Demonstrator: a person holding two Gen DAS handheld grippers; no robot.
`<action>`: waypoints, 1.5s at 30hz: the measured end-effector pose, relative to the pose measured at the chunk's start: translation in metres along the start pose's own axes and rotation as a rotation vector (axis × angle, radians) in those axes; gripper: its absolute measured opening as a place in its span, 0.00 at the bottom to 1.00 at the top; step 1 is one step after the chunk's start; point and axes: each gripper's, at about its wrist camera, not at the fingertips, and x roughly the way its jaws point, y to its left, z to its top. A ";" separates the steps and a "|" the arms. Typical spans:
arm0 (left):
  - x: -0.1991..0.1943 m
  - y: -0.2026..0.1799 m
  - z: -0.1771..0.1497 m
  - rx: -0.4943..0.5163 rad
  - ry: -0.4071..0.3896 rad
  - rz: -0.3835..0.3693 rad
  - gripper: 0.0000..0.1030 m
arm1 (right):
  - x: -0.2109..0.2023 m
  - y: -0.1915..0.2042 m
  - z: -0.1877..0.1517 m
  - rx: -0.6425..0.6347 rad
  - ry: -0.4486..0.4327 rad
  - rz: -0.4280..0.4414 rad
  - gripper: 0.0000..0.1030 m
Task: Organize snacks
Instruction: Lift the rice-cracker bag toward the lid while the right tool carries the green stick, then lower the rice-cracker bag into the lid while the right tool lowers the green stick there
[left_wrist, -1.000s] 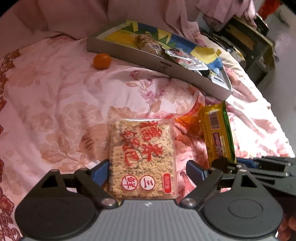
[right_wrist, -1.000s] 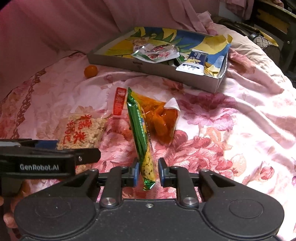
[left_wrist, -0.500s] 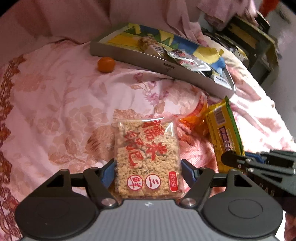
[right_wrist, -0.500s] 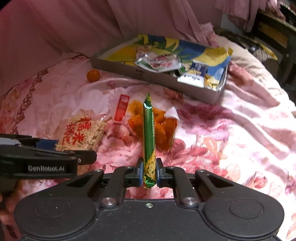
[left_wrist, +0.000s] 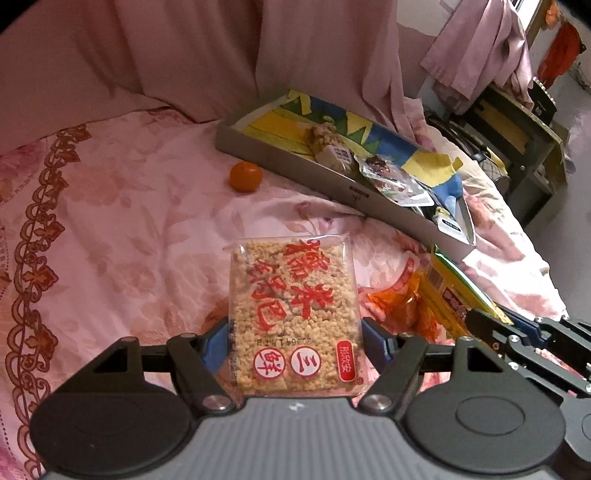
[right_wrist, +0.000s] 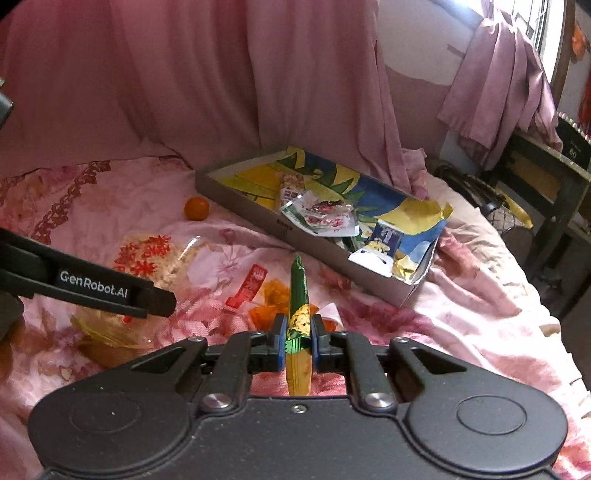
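Both packets have come up off the pink floral bed: left gripper jaws clamp the clear rice-cracker packet, right gripper jaws pinch the long green-and-yellow snack packet. Next stop, likely the grey cardboard tray at one o'clock, already holding wrappers.

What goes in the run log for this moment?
left gripper: shut on rice-cracker pack | right gripper: shut on green packet | box: ahead

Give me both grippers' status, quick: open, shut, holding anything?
Left gripper: closed on the rice cracker packet.
Right gripper: shut on the green and yellow snack pack, gripped edge-on.
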 end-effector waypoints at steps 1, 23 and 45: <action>0.000 0.000 0.000 -0.001 -0.002 0.002 0.74 | -0.001 0.001 0.001 -0.008 -0.010 -0.007 0.13; -0.012 0.005 0.008 -0.036 -0.089 -0.019 0.74 | -0.016 0.019 -0.001 -0.176 -0.115 -0.127 0.12; -0.011 -0.008 0.058 -0.022 -0.170 -0.024 0.74 | -0.010 0.004 0.018 -0.201 -0.214 -0.191 0.13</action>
